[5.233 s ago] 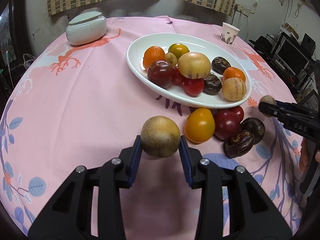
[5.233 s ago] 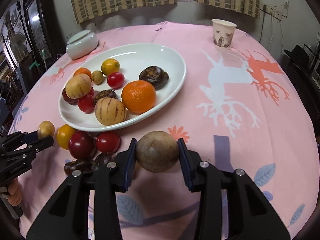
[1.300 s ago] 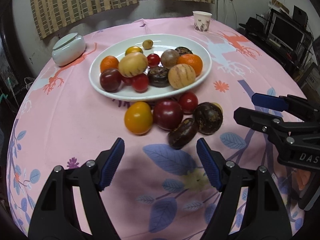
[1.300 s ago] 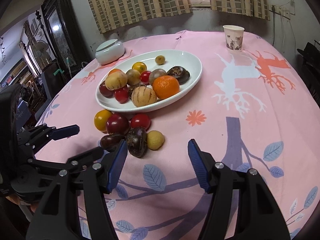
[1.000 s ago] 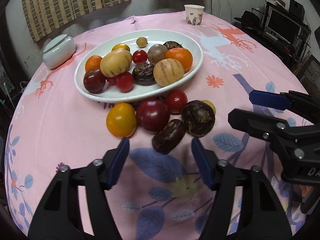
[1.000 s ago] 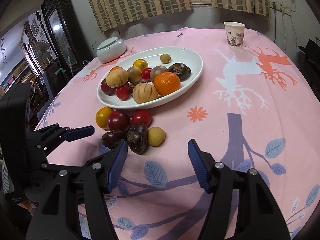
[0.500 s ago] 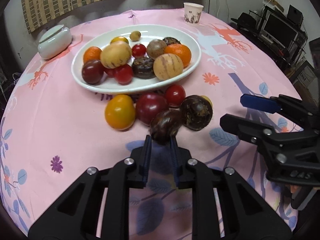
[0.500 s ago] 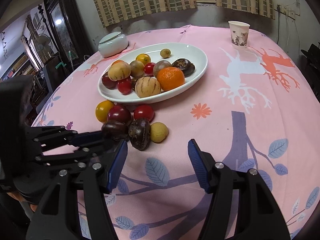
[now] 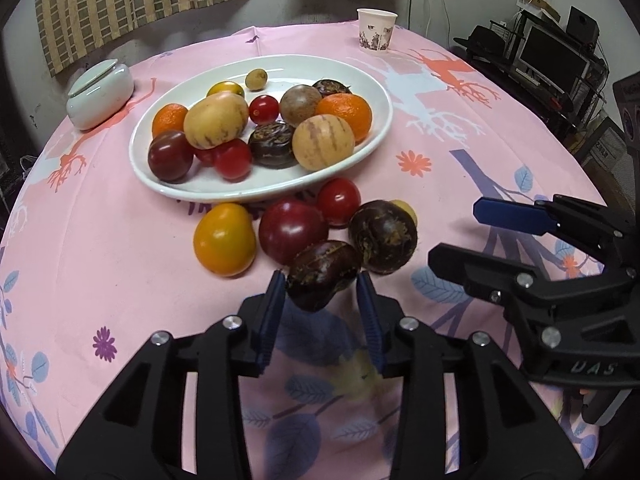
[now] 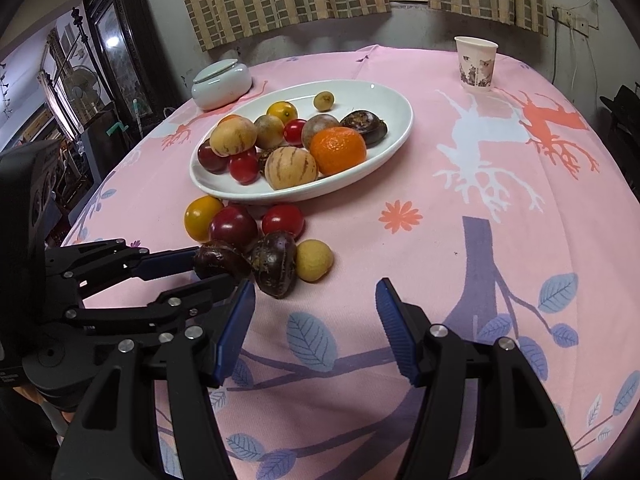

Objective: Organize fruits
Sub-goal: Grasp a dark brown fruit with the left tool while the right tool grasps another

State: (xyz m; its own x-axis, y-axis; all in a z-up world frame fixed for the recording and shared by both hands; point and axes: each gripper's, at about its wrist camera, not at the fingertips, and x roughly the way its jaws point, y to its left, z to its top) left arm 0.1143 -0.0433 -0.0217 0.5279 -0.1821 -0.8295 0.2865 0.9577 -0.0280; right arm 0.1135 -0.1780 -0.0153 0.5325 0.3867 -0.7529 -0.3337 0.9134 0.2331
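Pink patterned cloth covers the desk (image 9: pixel 100 240), on which a white oval plate (image 9: pixel 384 120) already heaped with fruit is set near the middle, a lidded white jar (image 9: pixel 100 94) and a paper cup (image 9: pixel 376 30) being placed further back. Below the plate's near rim a small cluster is left on the cloth: a yellow tomato (image 9: pixel 224 240), a dark red tomato (image 9: pixel 292 231), a small red tomato (image 9: pixel 339 202), a round dark passion fruit (image 9: pixel 383 236) and a pale longan (image 10: pixel 314 260). A wrinkled dark passion fruit (image 9: pixel 322 274) is seen between the blue pads of the left hand-held gripper (image 9: pixel 322 300); its long axis is laid across the gap, from pad to pad, and the jaws are being opened slightly around it, though both pads appear to be kept against its skin. The right hand-held gripper (image 10: pixel 316 326) is held open and empty, just short of the cluster. The plate lies straight ahead of the left hand-held gripper, beyond the loose fruit, so a lift over the cluster is judged to be needed.
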